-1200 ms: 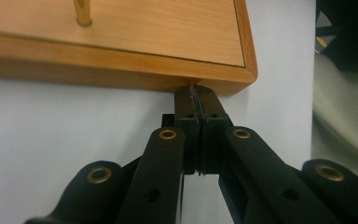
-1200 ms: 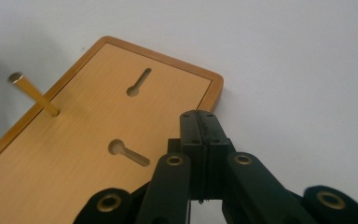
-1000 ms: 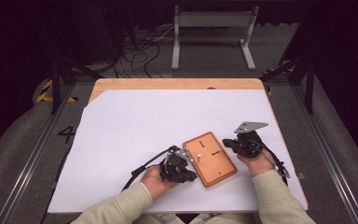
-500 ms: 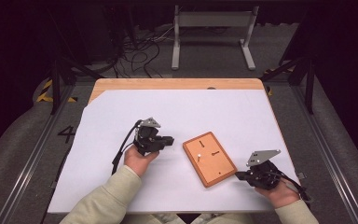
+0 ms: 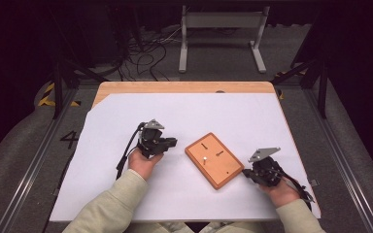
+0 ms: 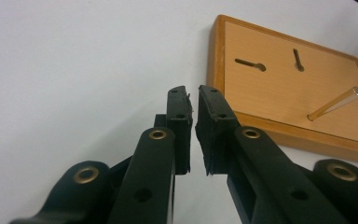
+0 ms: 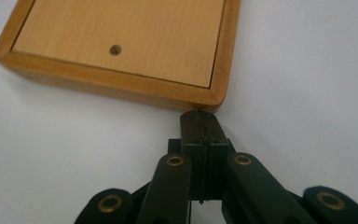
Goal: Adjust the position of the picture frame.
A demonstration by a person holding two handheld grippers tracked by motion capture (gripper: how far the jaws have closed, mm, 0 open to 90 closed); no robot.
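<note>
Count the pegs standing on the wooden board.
1. A single clear peg stands near the middle of the wooden board. Two dark keyhole slots beside it are empty, as is one small hole.

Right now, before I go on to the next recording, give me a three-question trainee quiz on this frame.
1. True or false: the right gripper has its jaws pressed together, tips at a corner of the wooden board.
2. What stands up from the board's face? A) a clear peg B) a red ball C) a folded cloth
3. Fill in: the left gripper has a narrow ___ between its jaws and nothing in it.

Key:
1. True; in the right gripper view the jaws meet, with nothing seen between them.
2. A; it leans over the face, beside two dark slots.
3. Gap; the gripper sits off the board's edge, over the white sheet.
</note>
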